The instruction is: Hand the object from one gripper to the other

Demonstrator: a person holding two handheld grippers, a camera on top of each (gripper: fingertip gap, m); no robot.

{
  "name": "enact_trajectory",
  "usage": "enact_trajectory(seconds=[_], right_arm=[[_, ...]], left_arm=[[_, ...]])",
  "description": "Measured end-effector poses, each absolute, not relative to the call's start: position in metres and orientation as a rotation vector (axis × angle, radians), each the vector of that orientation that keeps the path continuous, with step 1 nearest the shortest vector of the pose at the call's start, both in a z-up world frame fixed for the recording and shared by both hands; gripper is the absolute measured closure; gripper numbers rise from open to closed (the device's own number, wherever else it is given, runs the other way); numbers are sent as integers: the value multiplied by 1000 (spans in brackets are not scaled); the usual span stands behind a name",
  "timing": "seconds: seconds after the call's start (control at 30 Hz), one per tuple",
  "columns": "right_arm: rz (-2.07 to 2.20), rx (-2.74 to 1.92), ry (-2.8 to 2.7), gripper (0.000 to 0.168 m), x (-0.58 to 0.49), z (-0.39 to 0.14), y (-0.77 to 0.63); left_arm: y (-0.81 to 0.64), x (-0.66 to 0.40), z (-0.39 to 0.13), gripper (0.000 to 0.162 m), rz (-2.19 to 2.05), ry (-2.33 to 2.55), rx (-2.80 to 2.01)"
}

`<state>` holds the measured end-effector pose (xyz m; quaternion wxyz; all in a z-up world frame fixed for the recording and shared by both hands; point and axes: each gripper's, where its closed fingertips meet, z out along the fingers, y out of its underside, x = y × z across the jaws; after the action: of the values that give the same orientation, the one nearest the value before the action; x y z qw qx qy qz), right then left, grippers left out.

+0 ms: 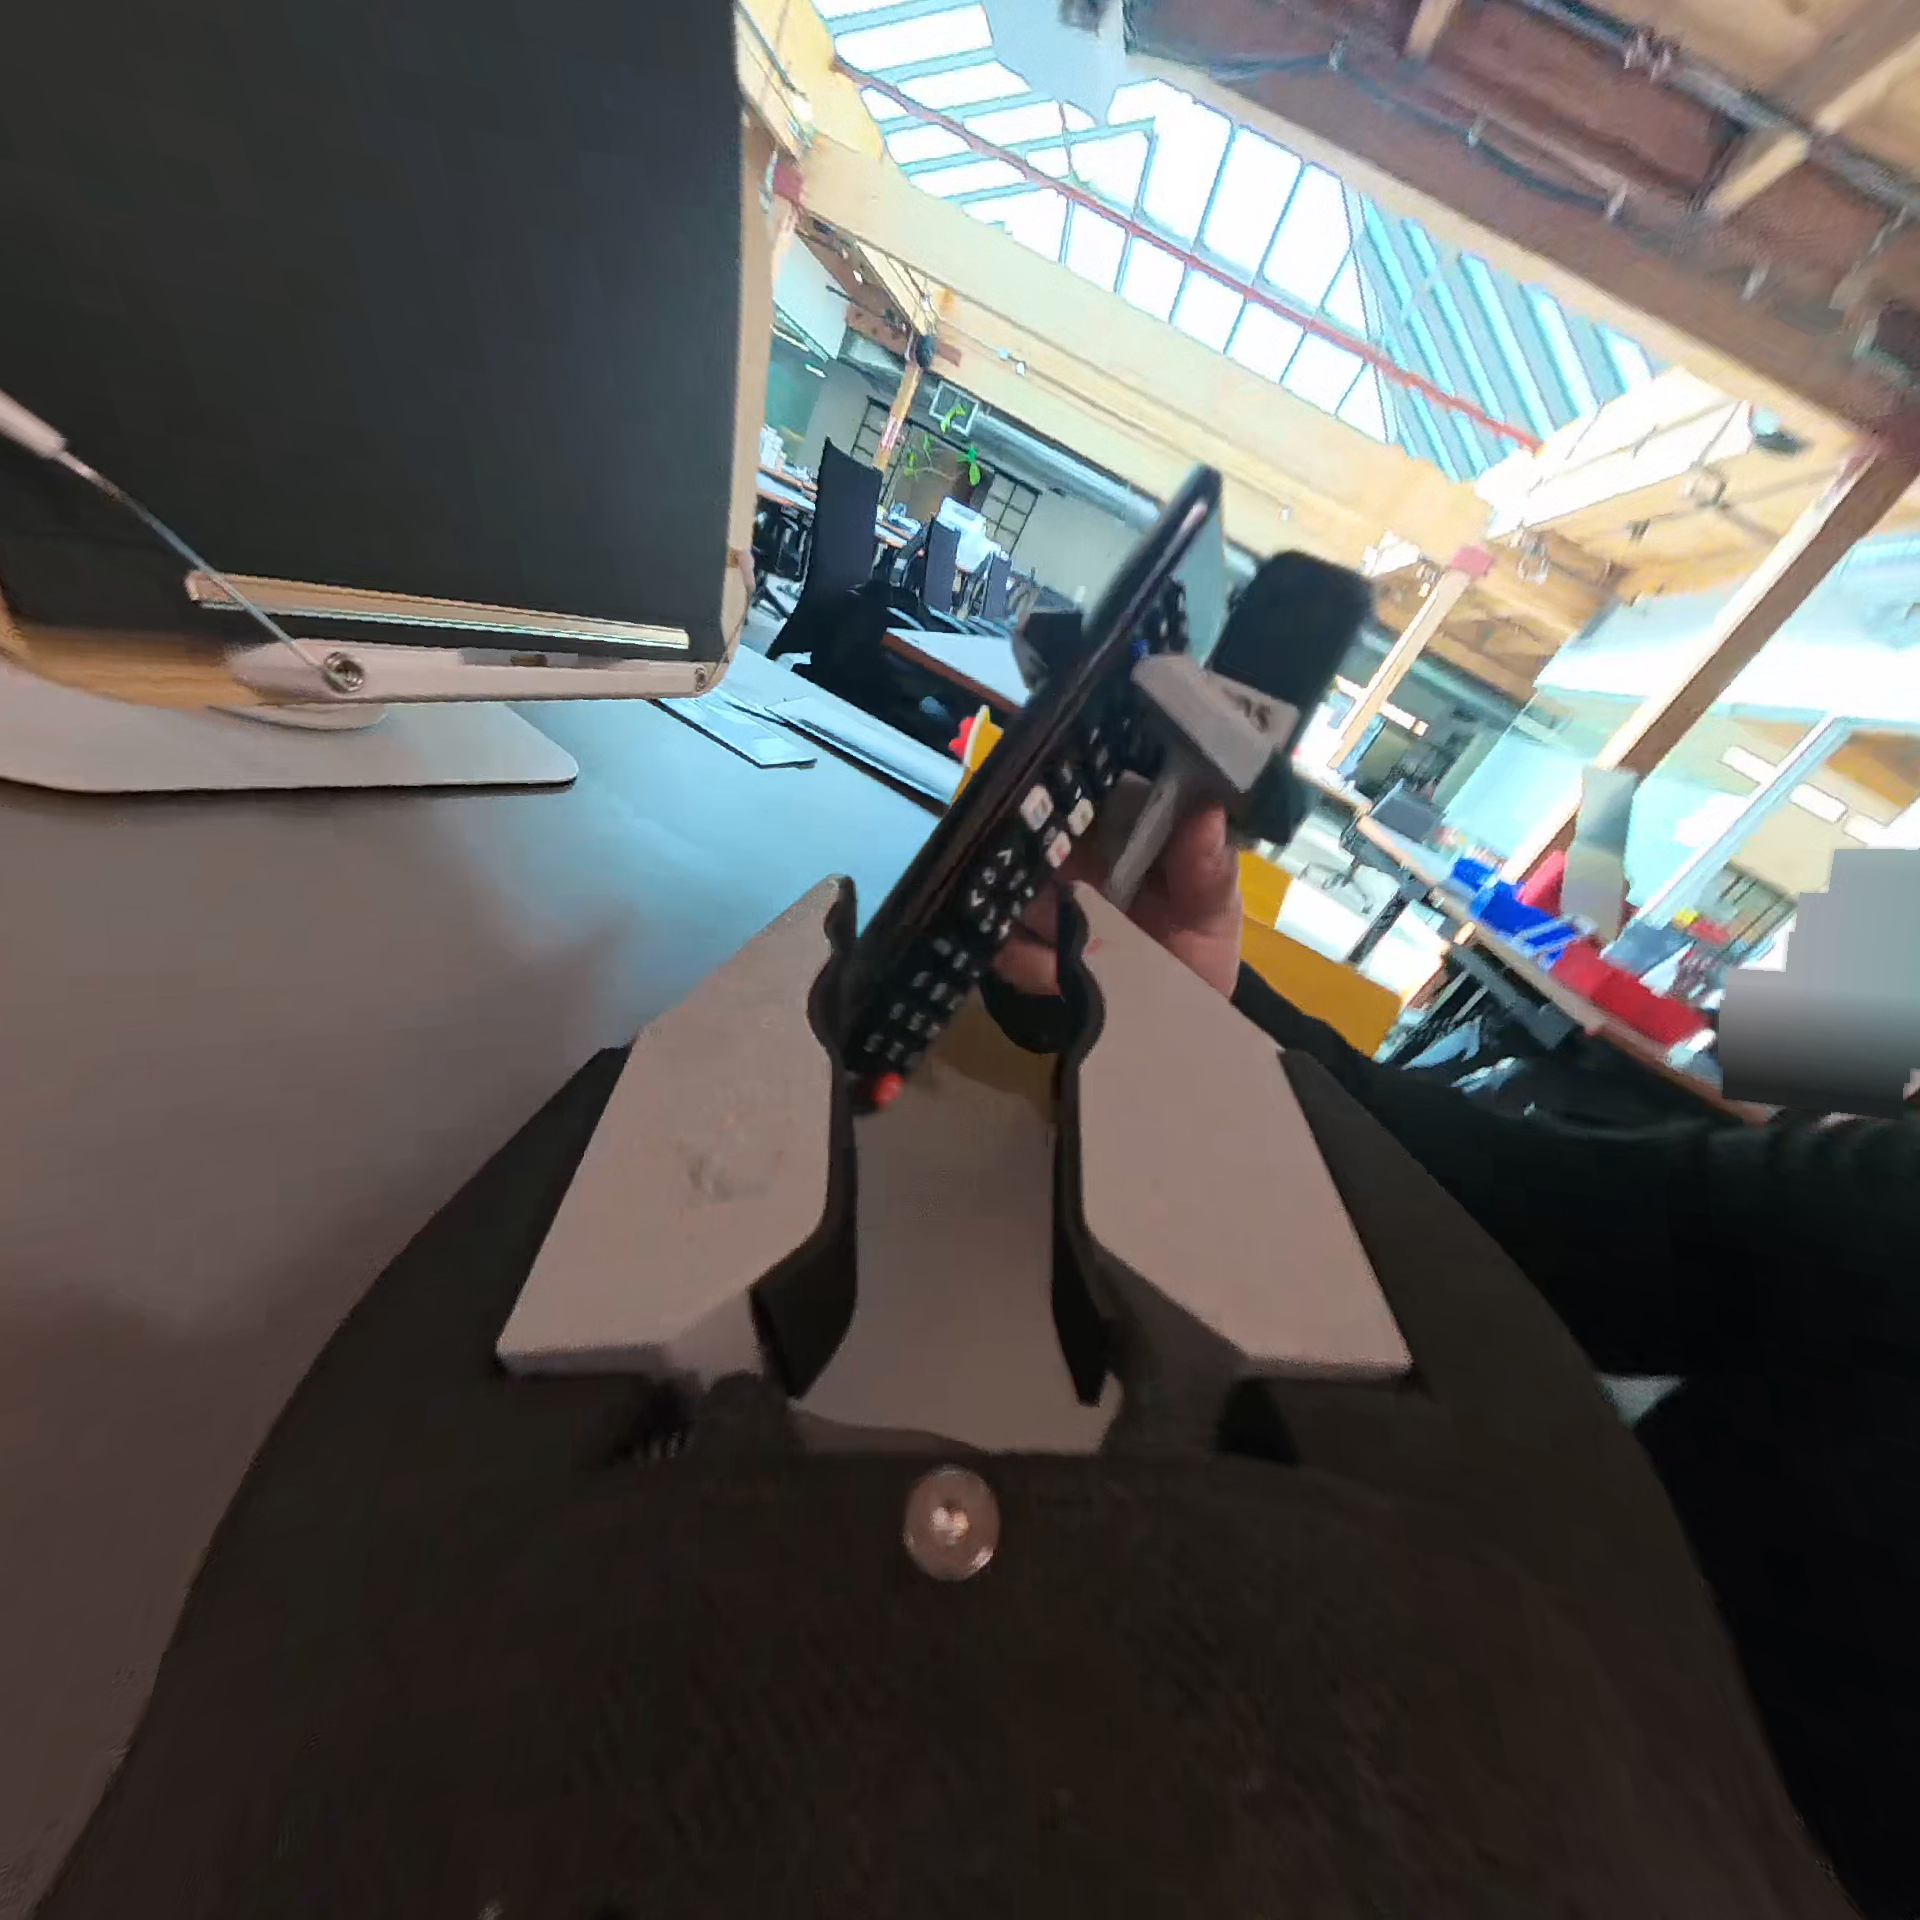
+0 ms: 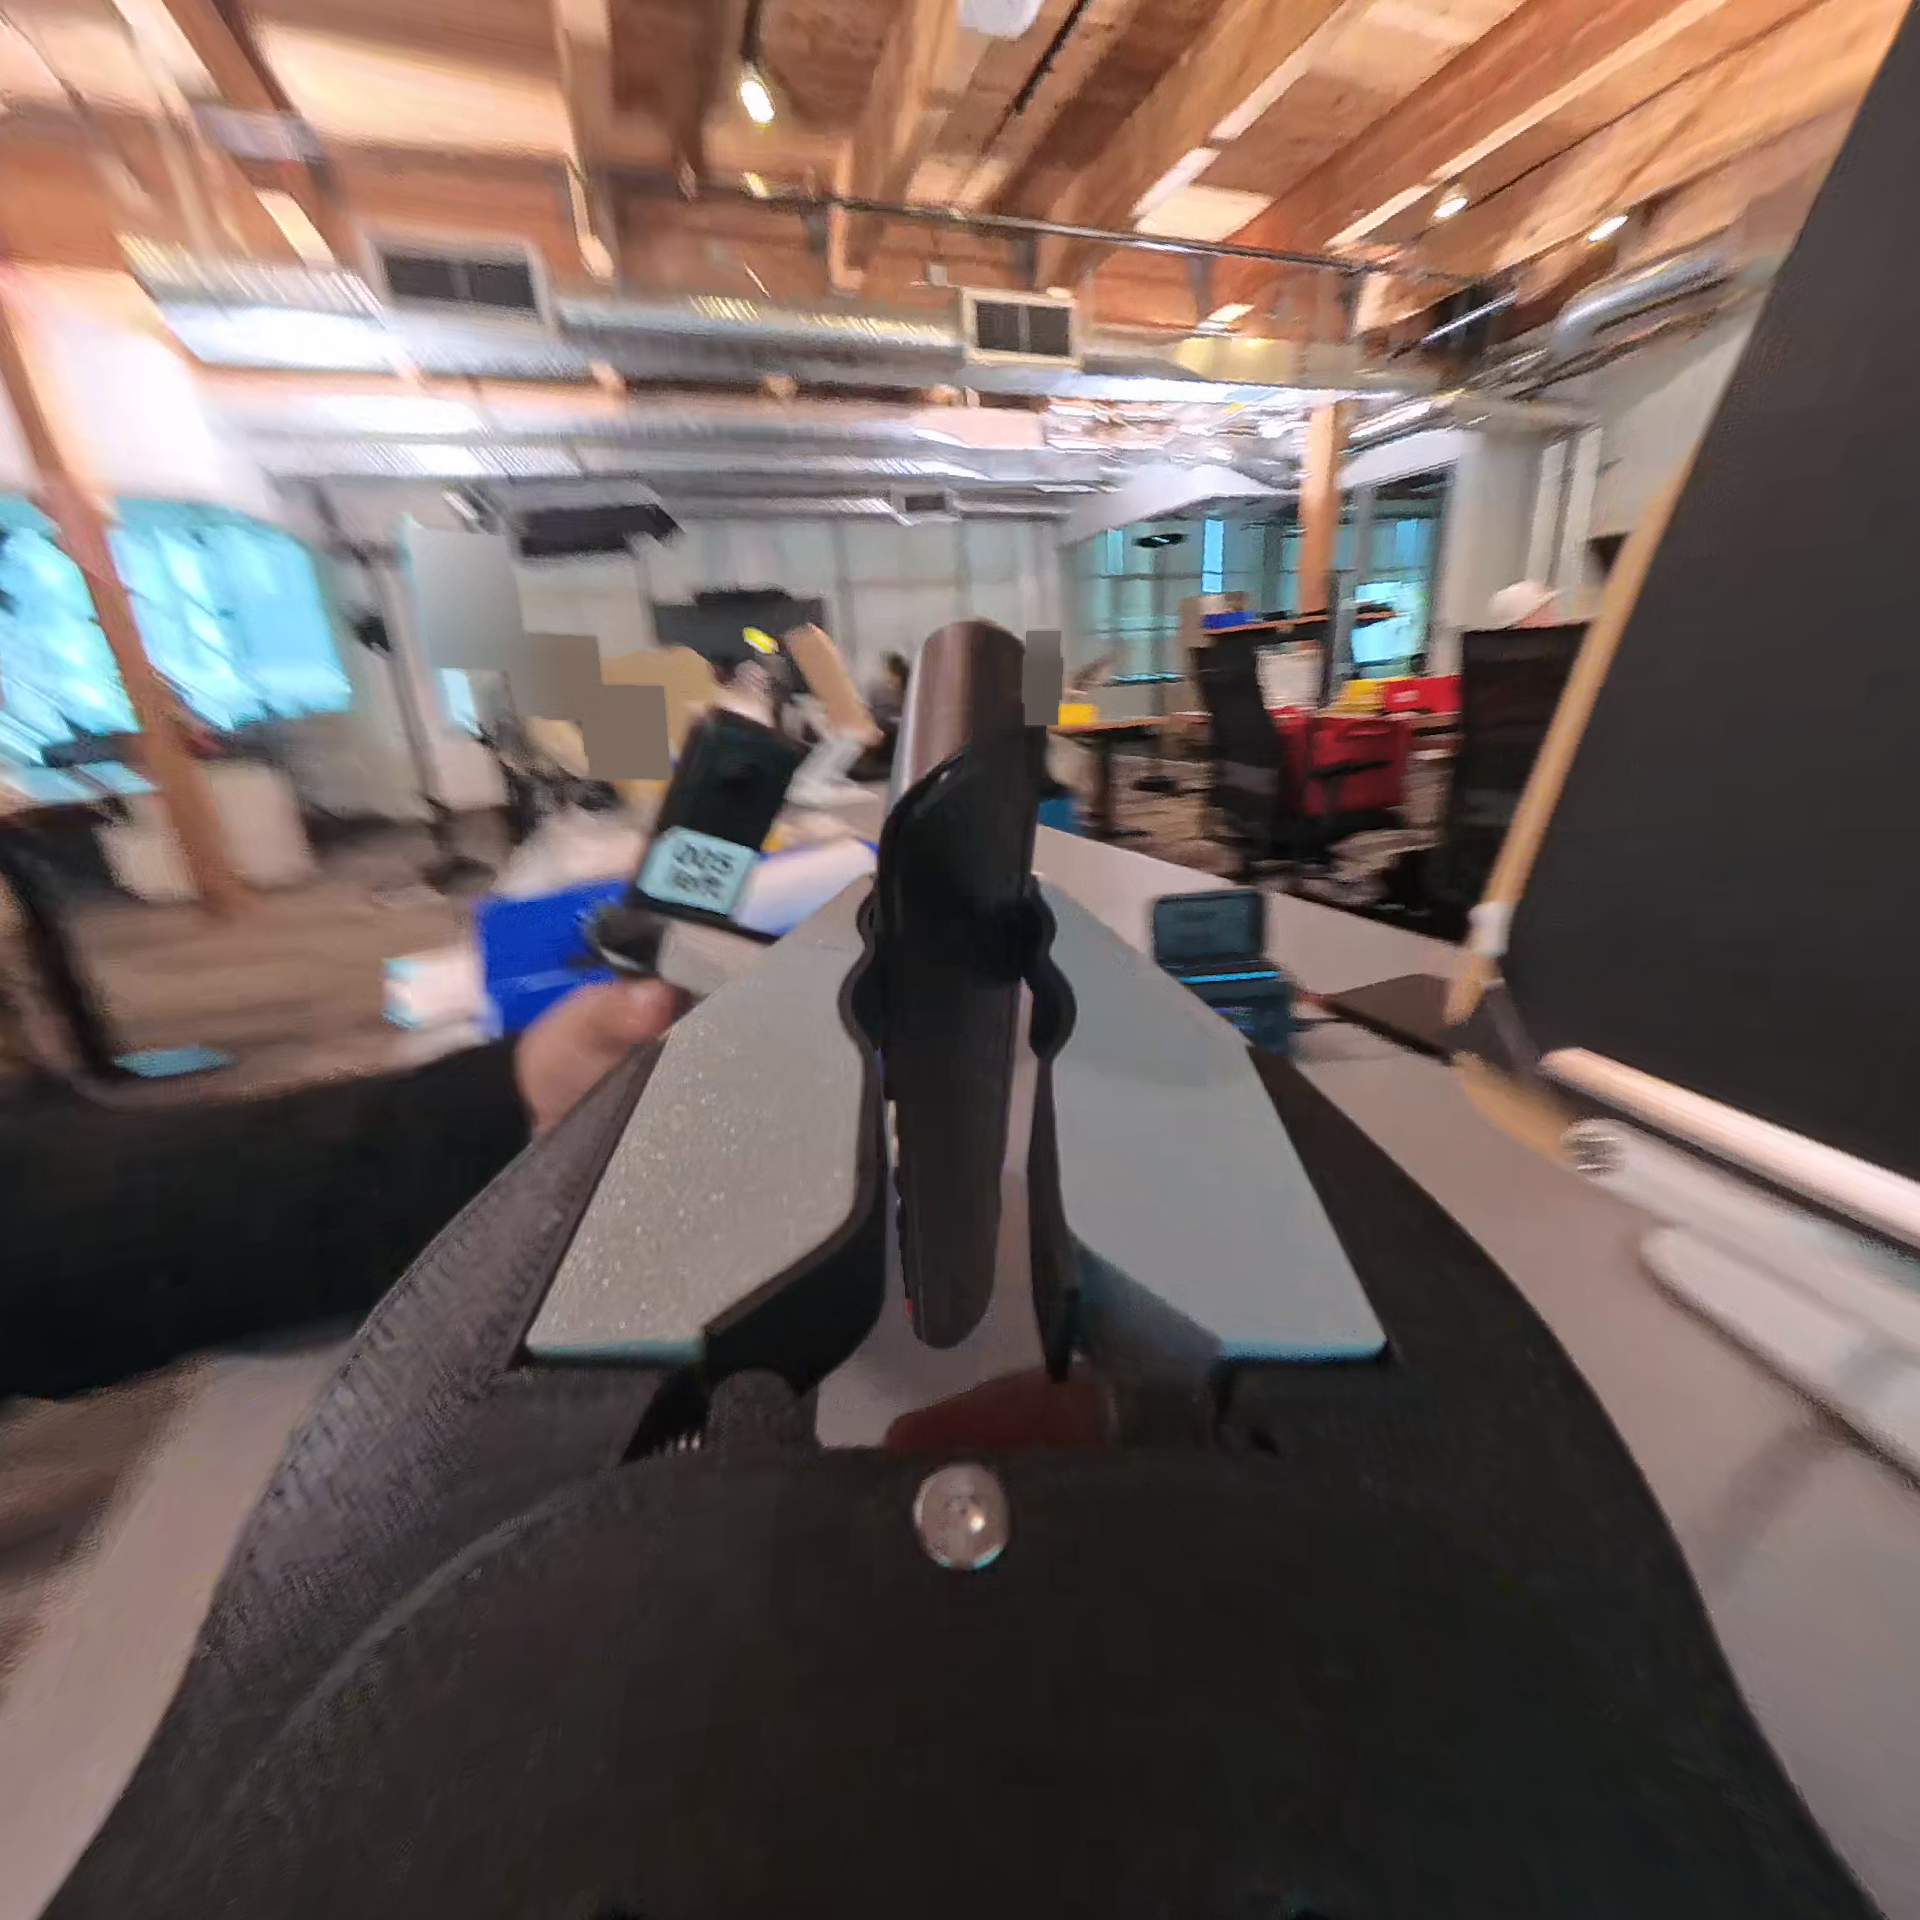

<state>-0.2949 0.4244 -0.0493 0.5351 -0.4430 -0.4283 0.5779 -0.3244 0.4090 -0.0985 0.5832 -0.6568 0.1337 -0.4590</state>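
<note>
1. A black remote control with rows of small keys and a red button at its near end was held up in the air above the tabletop, tilted, with its far end raised highest.
2. In the right wrist view the remote control was seen edge-on, standing between the two grey fingers of the right gripper. The black tips were closed in against its sides, so it was clamped there, though the picture was blurred.
3. In the left wrist view the red-button end was set between the fingers of the left gripper. It was leaned against the pad on the left of that picture, and a clear gap was left to the other pad, so this tool was spread apart and not clamped.
4. Farther up the remote control, the right gripper was seen astride its middle, carried by a hand in a black sleeve.
5. The left gripper was seen at the left of the right wrist view, carried by another hand.
6. A dark monitor was stood on a white base toward the far left corner of the tabletop.
7. A small dark case was set farther back on the tabletop.
</note>
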Motion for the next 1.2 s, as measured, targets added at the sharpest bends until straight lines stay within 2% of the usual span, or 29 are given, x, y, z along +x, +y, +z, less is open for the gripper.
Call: enact_trajectory(seconds=[0.1, 0.27, 0.37, 0.53, 0.63, 0.7, 0.77, 0.9, 1.0, 1.07, 1.2], right_arm=[[929, -944, -1152, 148, -294, -55, 425], [-52, -585, -1374, 147, -303, -91, 433], [-322, -392, -1387, 147, -308, -99, 435], [-460, -274, -1348, 147, -314, -95, 427], [-512, -189, -1361, 148, -321, -104, 418], [-509, -169, -1386, 148, -326, -112, 415], [-507, -171, -1400, 148, -329, -117, 415], [-497, -197, -1416, 145, -331, -125, 420], [-414, -253, -1439, 135, -331, -133, 423], [-345, -317, -1417, 126, -328, -127, 425], [-128, -486, -1434, 124, -321, -127, 426]], left_arm=[[412, -342, -93, 125, -1201, 167, -1517], [405, -349, -86, 113, -1441, 74, -1481], [402, -338, -98, 103, -1520, 92, -1558], [391, -305, -117, 91, -1556, 236, -1690], [387, -298, -116, 95, -1582, 265, -1686], [386, -297, -120, 106, -1569, 286, -1702], [386, -297, -127, 130, -1528, 318, -1725], [392, -299, -134, 133, -1448, 338, -1755], [398, -306, -139, 139, -1336, 345, -1780], [401, -314, -132, 142, -1335, 307, -1735], [407, -333, -120, 144, -1236, 274, -1672]])
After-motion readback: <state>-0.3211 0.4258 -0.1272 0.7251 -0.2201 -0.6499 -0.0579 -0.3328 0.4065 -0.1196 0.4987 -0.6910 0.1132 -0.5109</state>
